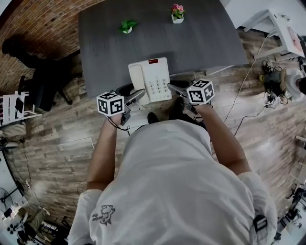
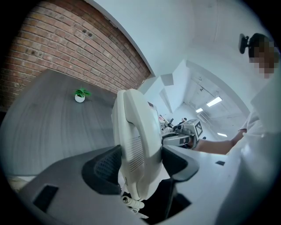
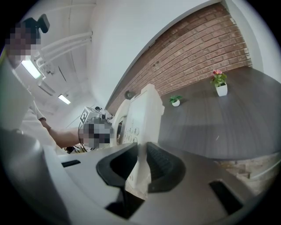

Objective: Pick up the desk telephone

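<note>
Gripping from both sides, the two grippers hold the white desk telephone [image 1: 149,79] between them at the near edge of the grey tabletop [image 1: 201,43]. The near end of the telephone reaches a little past this edge.

The left gripper [image 1: 137,95] takes the side with the handset. Its fingers [image 2: 103,169] stand wide apart, and the thick body of the telephone fills the gap between them, with a pad against each face. A coiled cord [image 2: 131,203] hangs just under them.

The right gripper [image 1: 175,88] takes the opposite side, near the keypad. Its fingers [image 3: 161,169] are almost together and pinch only the thin edge of the casing.

Far behind on the tabletop stand a small green plant [image 1: 127,26] and a pot of pink flowers [image 1: 177,13], well apart from the telephone.
</note>
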